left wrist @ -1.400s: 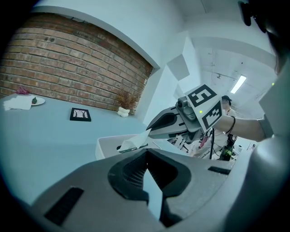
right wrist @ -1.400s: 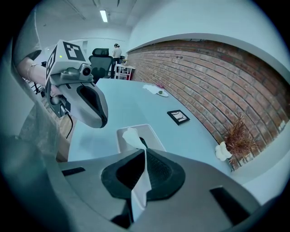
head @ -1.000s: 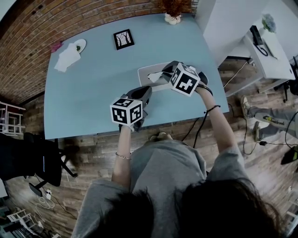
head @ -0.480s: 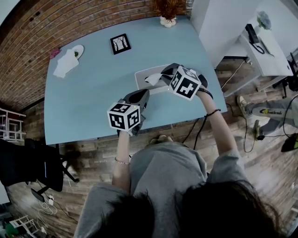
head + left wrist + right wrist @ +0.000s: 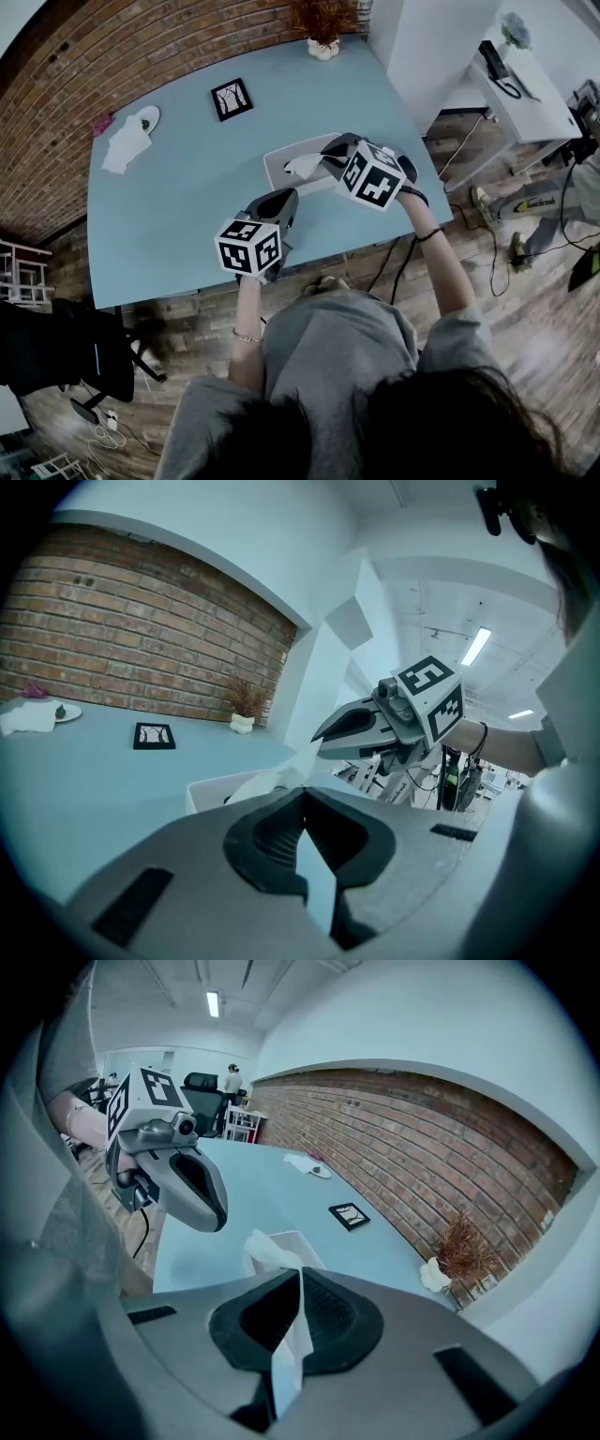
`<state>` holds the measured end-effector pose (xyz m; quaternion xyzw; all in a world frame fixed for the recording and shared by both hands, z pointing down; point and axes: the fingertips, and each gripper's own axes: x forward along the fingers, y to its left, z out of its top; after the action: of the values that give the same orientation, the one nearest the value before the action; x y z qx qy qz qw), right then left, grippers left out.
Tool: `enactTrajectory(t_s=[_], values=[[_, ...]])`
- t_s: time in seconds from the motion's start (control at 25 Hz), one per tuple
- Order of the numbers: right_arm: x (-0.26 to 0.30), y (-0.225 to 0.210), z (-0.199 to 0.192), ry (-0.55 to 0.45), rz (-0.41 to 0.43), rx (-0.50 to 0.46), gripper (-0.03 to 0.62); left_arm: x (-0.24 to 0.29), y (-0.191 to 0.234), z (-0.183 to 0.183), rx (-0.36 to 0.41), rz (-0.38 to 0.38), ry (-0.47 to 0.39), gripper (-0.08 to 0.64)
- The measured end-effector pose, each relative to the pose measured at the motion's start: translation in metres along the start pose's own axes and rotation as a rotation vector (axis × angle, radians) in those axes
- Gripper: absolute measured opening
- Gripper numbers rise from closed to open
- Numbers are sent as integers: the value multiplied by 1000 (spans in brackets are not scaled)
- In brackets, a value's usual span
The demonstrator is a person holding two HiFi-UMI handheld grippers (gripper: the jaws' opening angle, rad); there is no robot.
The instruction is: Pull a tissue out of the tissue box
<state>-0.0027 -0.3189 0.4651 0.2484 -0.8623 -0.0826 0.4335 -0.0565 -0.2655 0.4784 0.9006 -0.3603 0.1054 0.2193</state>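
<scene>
Over the last second little had changed. My right gripper had kept its jaws closed on the tissue and seemed to have come up only slightly, so I judged the pull begun but the sheet not yet free. My left gripper hung closed and empty just beside the tissue box. The tissue was thin, white and crumpled, rising in a soft peak from the low white box, which sat on the table near its front edge.
</scene>
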Motion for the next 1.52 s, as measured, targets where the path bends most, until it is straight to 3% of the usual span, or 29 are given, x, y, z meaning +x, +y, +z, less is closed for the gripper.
enactTrajectory(t_s=[0.68,1.52], values=[[-24,19,-3,-80,-96,133,3,-17,-6,0,55,-35,-13,3],[-64,46,6,-393,-251,451,2,-36,-7,-1,96,-27,-96,3]])
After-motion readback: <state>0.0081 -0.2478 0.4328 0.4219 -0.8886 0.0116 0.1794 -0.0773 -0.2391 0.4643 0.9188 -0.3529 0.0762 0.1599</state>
